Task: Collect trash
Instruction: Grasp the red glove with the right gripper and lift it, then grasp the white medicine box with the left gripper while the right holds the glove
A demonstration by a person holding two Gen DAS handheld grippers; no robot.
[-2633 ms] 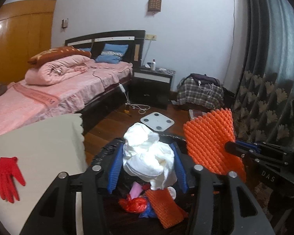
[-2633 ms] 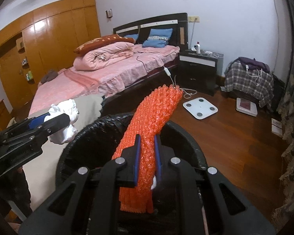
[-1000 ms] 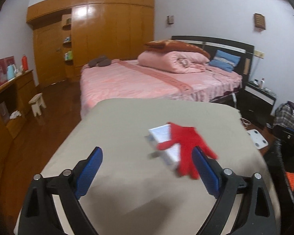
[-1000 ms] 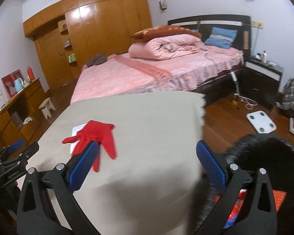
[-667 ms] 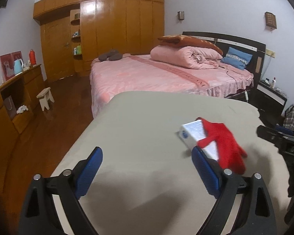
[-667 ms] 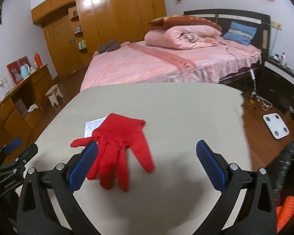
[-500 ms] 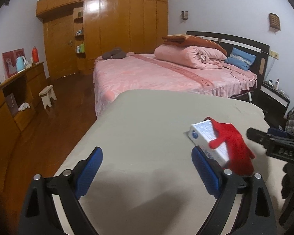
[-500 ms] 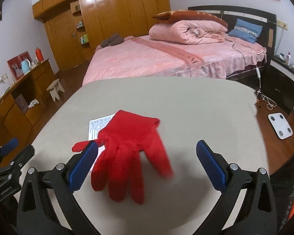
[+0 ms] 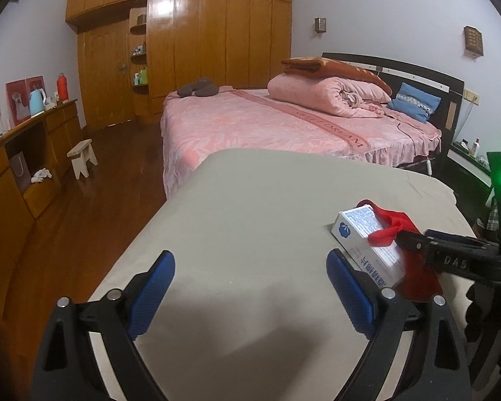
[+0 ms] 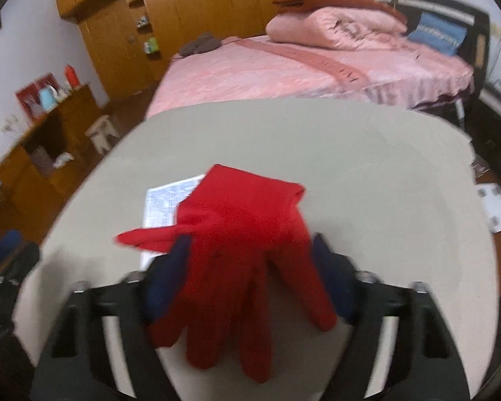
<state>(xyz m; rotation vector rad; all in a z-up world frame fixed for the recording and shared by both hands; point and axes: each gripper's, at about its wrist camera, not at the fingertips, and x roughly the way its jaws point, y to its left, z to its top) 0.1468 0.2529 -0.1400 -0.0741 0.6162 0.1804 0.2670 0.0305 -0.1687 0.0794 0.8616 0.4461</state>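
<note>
A red glove [image 10: 240,244] lies on the beige table [image 10: 367,173], partly over a white and blue box [image 10: 170,200]. My right gripper [image 10: 250,267] is open, its blue pads on either side of the glove's palm, the glove's fingers pointing toward the camera. In the left wrist view the box [image 9: 367,240] and the glove [image 9: 394,230] sit at the right, with the right gripper's black finger [image 9: 451,257] over them. My left gripper [image 9: 250,287] is open and empty above bare table, left of the box.
A pink bed [image 9: 284,123] stands beyond the table. A wooden wardrobe [image 9: 200,50] fills the back wall. A low wooden cabinet [image 9: 23,167] and a small stool [image 9: 81,157] stand at the left on the wood floor.
Both grippers let go of their trash at the black bin and swung over to the table. The right gripper has closed in on the red glove, its pads now straddling it.
</note>
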